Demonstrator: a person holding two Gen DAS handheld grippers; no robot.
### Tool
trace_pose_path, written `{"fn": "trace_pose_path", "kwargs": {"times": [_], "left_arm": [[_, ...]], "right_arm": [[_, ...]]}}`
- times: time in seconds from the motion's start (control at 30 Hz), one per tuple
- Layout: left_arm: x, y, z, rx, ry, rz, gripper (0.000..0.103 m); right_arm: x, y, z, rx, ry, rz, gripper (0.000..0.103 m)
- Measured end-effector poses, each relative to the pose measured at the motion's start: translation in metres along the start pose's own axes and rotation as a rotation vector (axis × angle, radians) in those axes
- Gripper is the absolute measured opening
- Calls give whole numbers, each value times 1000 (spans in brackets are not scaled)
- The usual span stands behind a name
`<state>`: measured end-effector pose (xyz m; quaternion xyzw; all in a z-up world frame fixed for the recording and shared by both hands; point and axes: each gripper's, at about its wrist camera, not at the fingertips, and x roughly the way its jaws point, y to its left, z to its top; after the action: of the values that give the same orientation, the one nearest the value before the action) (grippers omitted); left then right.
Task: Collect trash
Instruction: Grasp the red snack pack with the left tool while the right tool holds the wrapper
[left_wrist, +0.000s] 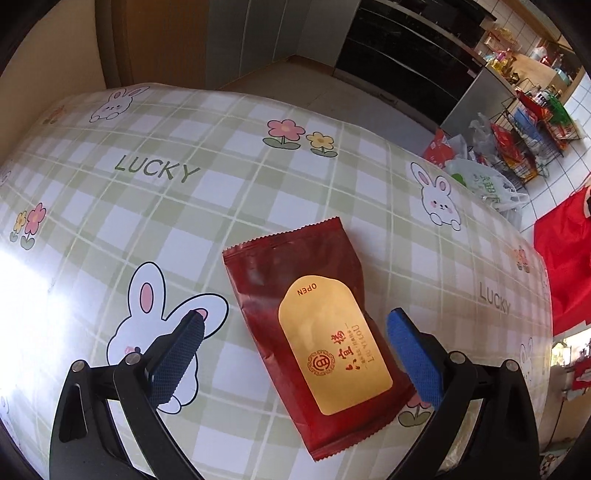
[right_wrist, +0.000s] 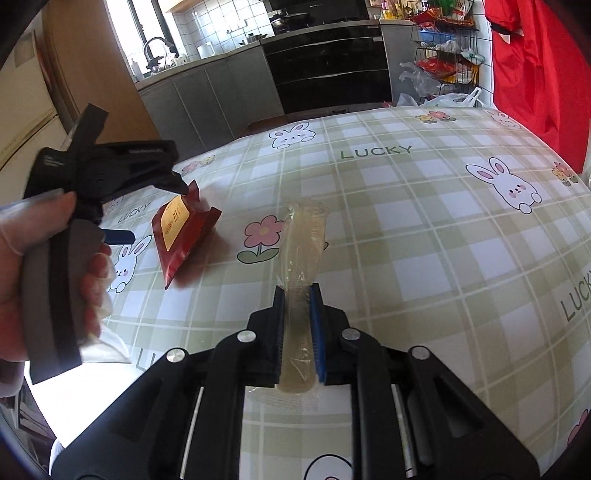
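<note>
Red foil snack wrapper (left_wrist: 314, 328) lies between the wide-open left gripper (left_wrist: 291, 317) fingers — right gripper (right_wrist: 298, 291) clamps a clear crumpled plastic wrapper (right_wrist: 301, 258).

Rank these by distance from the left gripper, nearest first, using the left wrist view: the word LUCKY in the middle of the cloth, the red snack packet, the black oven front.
1. red snack packet, between the left gripper fingers.
2. word LUCKY, mid-tablecloth, upper left.
3. black oven front, beyond the table.

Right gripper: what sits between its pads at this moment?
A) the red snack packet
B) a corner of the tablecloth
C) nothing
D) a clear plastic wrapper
D: the right gripper is shut on the clear plastic wrapper, while the red snack packet lies apart on the table.
</note>
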<state>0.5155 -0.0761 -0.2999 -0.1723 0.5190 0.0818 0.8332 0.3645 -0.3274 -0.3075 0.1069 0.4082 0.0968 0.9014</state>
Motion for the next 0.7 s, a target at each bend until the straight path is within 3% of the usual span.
{"fn": "trace_pose_path", "kwargs": {"times": [0.13,0.23,0.33,0.4,0.47,0.57,0.7], "left_arm": [[13,-1,-2,-5,-8,21,97],[17,-7,-8,71,0,28,97],[14,-6,-15,121,-17,29,90],[9,-2,-18,147,-30,19,73],[4,4,-20,169,-26,-23,67],[-15,13,-24,228,-62,-73,30],[-45,33,-32,285,-95,-127,17]], "right_arm": [[-1,3,-1,-19,-6,4,16],[0,0,-1,-3,-5,3,16],[0,-3,0,18,-5,1,16],[-1,-4,1,26,-11,1,16],[-2,-5,0,31,-15,1,16],[-2,-6,0,36,-17,-4,16],[-3,-6,0,32,-20,-10,16]]}}
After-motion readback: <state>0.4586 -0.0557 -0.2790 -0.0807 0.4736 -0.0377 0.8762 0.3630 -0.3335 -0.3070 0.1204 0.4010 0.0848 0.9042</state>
